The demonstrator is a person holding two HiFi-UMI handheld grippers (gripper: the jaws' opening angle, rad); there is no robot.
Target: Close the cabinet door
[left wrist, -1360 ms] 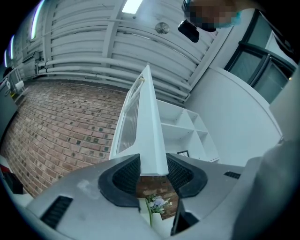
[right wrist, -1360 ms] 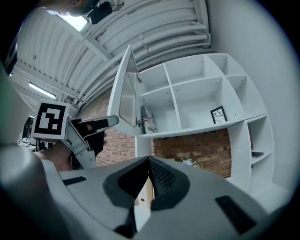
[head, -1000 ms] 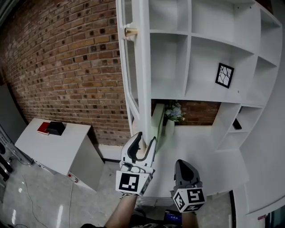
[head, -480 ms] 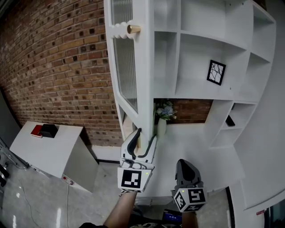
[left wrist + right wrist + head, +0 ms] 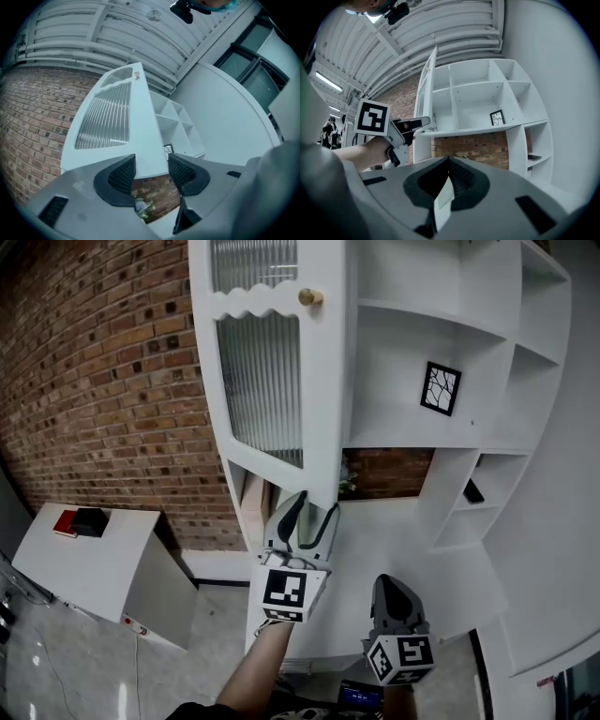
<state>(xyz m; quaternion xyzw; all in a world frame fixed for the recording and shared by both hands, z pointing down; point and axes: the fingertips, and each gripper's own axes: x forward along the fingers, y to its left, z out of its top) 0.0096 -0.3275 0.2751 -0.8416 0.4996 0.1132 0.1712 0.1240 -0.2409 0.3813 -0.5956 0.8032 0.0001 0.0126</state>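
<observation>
Door [image 5: 323, 381], partly open, occupies upper centre of head view. Left gripper [image 5: 314, 507] jaws stand apart at its bottom edge. Right gripper [image 5: 387, 587], lower right, has jaws together.

Left hand-held gripper [image 5: 312, 517]: pale grey body, dark curved fingers [image 5: 292, 512], black ribbed pads [image 5: 123, 174] set in grey housings. Left cube [image 5: 287, 590] at its rear, white with black square markers. Right hand-held gripper [image 5: 387, 587]: dark grey tapered shell, black ribbed pads too. Right cube [image 5: 399, 659] white, same black markers.
</observation>
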